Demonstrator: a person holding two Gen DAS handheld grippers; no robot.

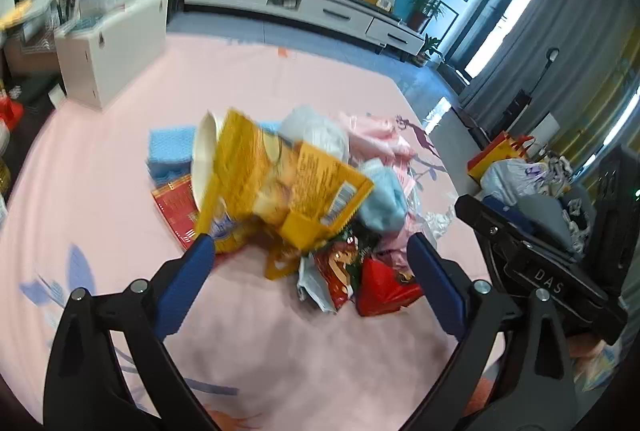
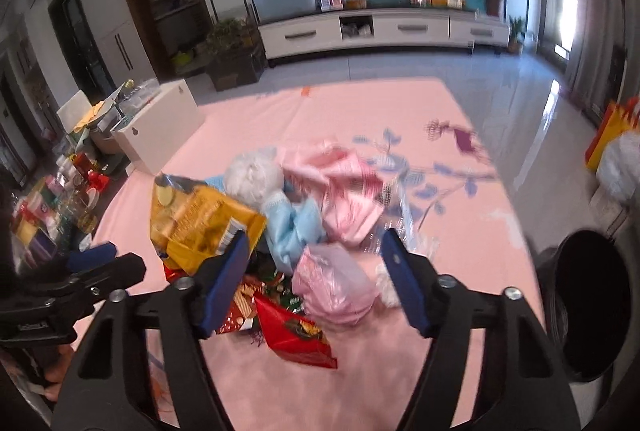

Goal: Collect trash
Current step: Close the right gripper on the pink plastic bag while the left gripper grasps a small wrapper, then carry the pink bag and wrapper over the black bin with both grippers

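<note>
A heap of trash lies on the pink mat [image 1: 120, 191]. In it are a yellow chip bag [image 1: 280, 183], a white paper bowl [image 1: 204, 159], a red wrapper [image 1: 384, 287], a light blue cloth [image 1: 380, 199] and pink plastic bags [image 2: 344, 191]. My left gripper [image 1: 310, 251] is open wide just before the heap; the blurred yellow bag's lower corner is at its left fingertip [image 1: 204, 247]. My right gripper [image 2: 312, 251] is open over a pink bag [image 2: 332, 279] and the red wrapper [image 2: 296, 331], its pads apart from them. The yellow chip bag [image 2: 200, 219] sits against its left finger's outer side.
A black bin [image 2: 580, 311] stands at the right edge of the mat. A white box [image 2: 160, 127] sits at the mat's far left, with clutter [image 2: 52, 207] beside it. Shopping bags [image 1: 508, 167] stand on the tiled floor to the right. A white TV cabinet [image 2: 380, 27] lines the back wall.
</note>
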